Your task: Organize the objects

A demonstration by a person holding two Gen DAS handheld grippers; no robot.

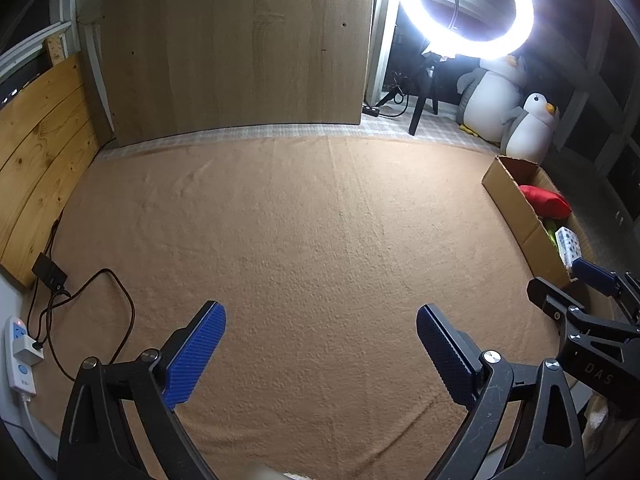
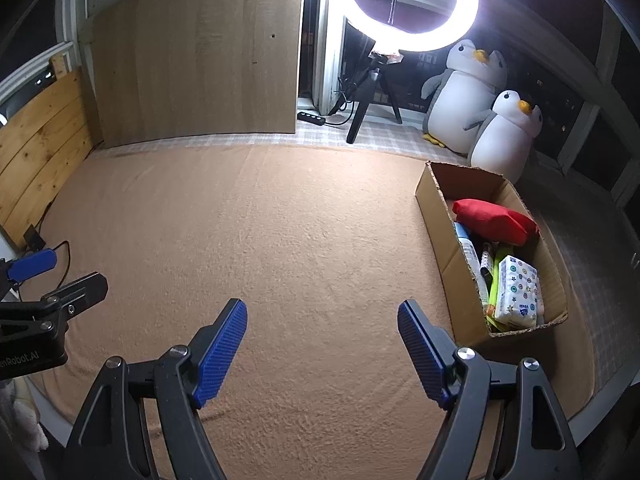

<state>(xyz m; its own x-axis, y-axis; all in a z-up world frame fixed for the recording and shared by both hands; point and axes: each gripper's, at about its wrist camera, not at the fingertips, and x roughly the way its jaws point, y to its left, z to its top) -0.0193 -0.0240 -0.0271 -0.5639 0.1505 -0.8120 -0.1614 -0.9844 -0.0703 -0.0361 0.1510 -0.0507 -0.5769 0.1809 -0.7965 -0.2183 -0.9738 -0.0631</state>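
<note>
A tan blanket (image 2: 280,240) carries a cardboard box (image 2: 436,216) (near its right edge) and black cables (image 1: 120,304).

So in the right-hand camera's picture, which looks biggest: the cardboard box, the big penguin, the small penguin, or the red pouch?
1. Cardboard box
2. Big penguin, though it sits farther back, so its true size against the box is unsure
3. Small penguin
4. Red pouch

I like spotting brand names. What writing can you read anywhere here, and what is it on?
"DAS": on the right gripper, cut off at the edge.
"nRobot.AI": on the left gripper, its start cut off.
Tissue pack in the box: blue logo, too small to read.
Nothing else legible.
</note>
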